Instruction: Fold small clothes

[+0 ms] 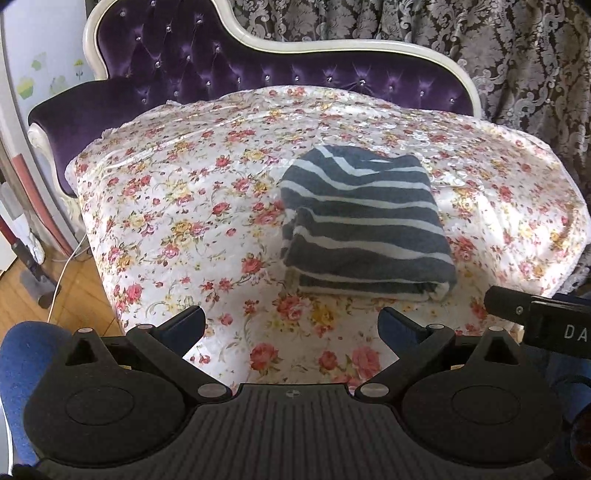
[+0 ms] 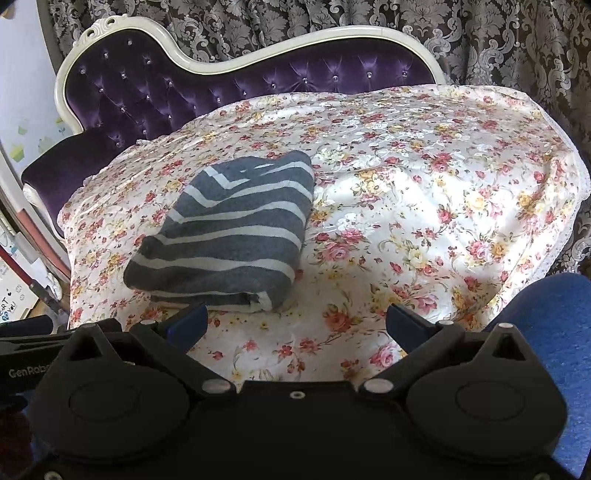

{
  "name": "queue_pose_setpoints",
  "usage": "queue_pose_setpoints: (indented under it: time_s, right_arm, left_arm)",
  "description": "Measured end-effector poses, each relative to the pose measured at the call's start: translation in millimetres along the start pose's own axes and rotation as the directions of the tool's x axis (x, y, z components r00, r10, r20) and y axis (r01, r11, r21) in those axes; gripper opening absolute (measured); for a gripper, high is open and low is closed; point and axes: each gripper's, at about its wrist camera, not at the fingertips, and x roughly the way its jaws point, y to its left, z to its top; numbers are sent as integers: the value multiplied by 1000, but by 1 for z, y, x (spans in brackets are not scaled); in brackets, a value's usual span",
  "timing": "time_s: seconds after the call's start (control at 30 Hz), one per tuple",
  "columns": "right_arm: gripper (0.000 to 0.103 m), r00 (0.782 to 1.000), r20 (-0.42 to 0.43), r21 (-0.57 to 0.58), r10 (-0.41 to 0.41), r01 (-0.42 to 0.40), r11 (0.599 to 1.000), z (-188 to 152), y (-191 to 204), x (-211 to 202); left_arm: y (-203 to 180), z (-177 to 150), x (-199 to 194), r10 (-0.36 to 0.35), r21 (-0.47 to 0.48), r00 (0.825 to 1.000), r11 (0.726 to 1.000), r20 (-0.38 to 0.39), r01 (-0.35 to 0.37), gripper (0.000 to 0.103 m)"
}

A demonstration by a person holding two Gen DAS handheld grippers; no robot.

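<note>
A grey garment with white stripes (image 1: 364, 221) lies folded into a thick rectangular stack on the floral cover (image 1: 192, 206). It also shows in the right wrist view (image 2: 229, 232), left of centre. My left gripper (image 1: 291, 325) is open and empty, held back from the stack's near edge. My right gripper (image 2: 297, 325) is open and empty, with its left finger (image 2: 186, 325) close to the stack's near edge. The right gripper's body shows at the right edge of the left wrist view (image 1: 543, 321).
The floral cover drapes a purple tufted chaise (image 1: 236, 62) with a white frame (image 2: 373, 35). Patterned curtains (image 2: 498, 40) hang behind. A wooden floor with a white cable (image 1: 62, 273) and leaning items lies at left. Blue fabric (image 2: 554, 325) sits at near right.
</note>
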Motion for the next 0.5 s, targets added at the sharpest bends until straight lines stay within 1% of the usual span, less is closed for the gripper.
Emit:
queue_pose_setpoints:
  time_s: [0.5]
  right_arm:
    - [102, 1000, -16, 6, 4, -4, 1000, 2, 1, 4]
  left_arm:
    - [3, 0, 6, -6, -12, 1000, 1000, -24, 6, 101]
